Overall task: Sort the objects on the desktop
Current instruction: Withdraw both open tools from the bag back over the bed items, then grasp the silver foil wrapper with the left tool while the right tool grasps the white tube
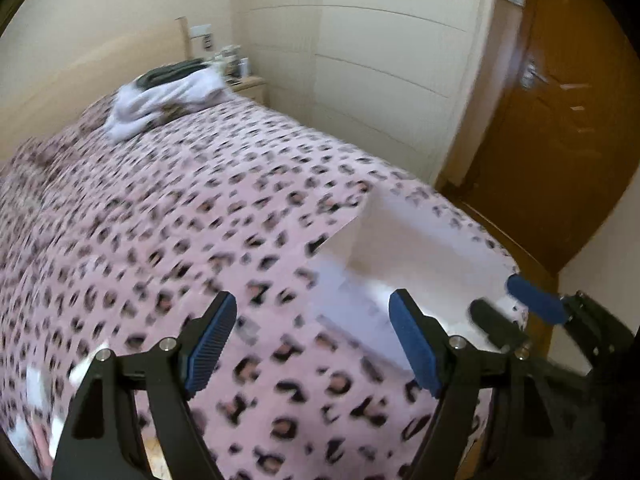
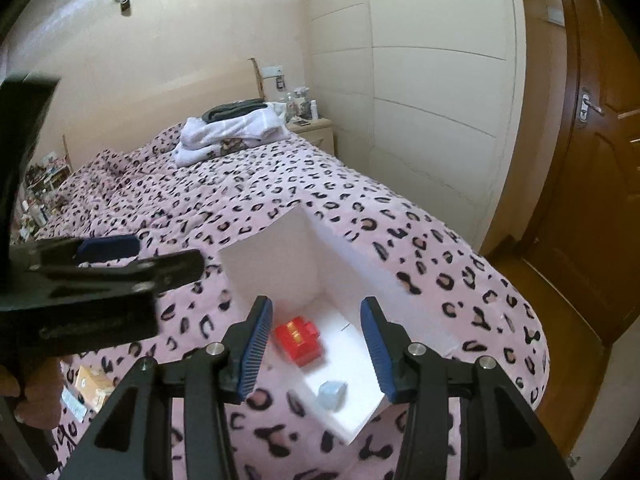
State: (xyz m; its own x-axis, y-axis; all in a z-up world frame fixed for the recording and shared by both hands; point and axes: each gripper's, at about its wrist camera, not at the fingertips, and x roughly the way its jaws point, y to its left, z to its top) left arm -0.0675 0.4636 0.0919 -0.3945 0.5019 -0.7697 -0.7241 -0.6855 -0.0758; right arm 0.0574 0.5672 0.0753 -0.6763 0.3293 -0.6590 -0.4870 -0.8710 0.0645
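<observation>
Your right hand-held gripper (image 2: 316, 346) hangs released and empty above the open white foam box (image 2: 276, 258) on the pink leopard-print bed (image 2: 280, 184), where a red blocky plastic toy (image 2: 299, 335) and a pale blue packet (image 2: 332, 395) lie; your left hand-held gripper (image 1: 312, 344) is released, empty too.

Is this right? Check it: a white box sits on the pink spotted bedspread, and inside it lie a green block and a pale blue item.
Not quite: the block is red, not green. The right wrist view shows it in the white box on the pink spotted bedspread, with the pale blue item nearby.
</observation>
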